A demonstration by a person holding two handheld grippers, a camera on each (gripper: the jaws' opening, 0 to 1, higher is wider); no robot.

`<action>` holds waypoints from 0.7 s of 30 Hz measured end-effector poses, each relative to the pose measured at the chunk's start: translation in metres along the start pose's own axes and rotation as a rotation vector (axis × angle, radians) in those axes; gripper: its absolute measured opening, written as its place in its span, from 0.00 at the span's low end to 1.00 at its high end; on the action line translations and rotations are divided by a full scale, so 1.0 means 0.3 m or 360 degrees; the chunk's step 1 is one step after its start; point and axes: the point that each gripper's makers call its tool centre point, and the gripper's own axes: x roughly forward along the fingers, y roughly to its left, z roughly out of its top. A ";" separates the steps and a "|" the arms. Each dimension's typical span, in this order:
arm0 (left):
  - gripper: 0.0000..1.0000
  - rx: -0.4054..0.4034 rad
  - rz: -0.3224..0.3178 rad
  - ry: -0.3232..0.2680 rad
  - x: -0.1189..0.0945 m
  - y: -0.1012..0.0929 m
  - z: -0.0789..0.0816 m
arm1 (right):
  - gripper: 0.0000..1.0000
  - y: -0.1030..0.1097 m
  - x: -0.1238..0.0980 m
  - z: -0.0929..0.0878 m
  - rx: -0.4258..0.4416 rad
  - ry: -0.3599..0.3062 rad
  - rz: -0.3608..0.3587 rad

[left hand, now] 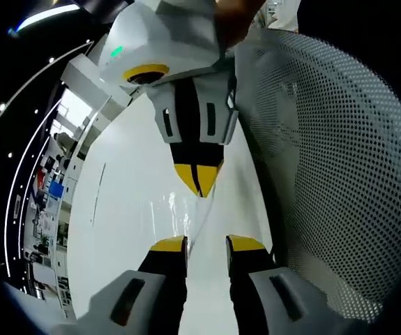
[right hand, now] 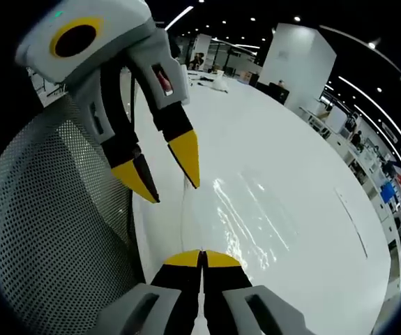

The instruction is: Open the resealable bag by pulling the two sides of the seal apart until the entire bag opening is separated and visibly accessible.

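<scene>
Clear resealable bag (right hand: 245,209) sits out ahead of the right gripper (right hand: 201,255), on the white table (right hand: 291,139), its top edge running back between that gripper's tips. Right gripper clenched on that edge, jaws pressed flat together. Left gripper (left hand: 207,243) has its jaws spread, nothing between them; the bag edge (left hand: 199,216) runs up through the gap without being pinched. Thin glossy film: likely very light, floppy, slippery, easy to crease. Best hold looks like the lip just above the seal, one side per gripper. Mesh chair back (left hand: 339,153) close beside both grippers. Seal not visibly parted yet.
</scene>
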 end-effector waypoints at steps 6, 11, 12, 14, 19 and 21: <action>0.17 0.0036 0.0060 -0.0036 -0.007 0.005 0.041 | 0.00 0.011 0.006 0.023 -0.0009 -0.0013 0.0016; 0.16 0.0068 0.0044 -0.0041 0.003 -0.005 0.043 | 0.00 0.015 0.004 0.035 -0.0023 -0.0024 0.0028; 0.15 0.0072 0.0048 -0.0044 0.003 -0.005 0.044 | 0.00 0.014 0.004 0.035 -0.0022 -0.0026 0.0028; 0.14 0.0068 0.0043 -0.0060 0.004 -0.007 0.053 | 0.00 0.012 0.002 0.038 -0.0015 -0.0027 0.0025; 0.13 0.0115 0.0021 -0.0036 0.016 -0.021 0.055 | 0.00 0.016 -0.009 0.064 -0.0002 -0.0058 0.0018; 0.14 0.0145 0.0010 -0.0015 0.024 -0.026 0.045 | 0.00 0.020 -0.010 0.074 -0.0004 -0.0068 0.0021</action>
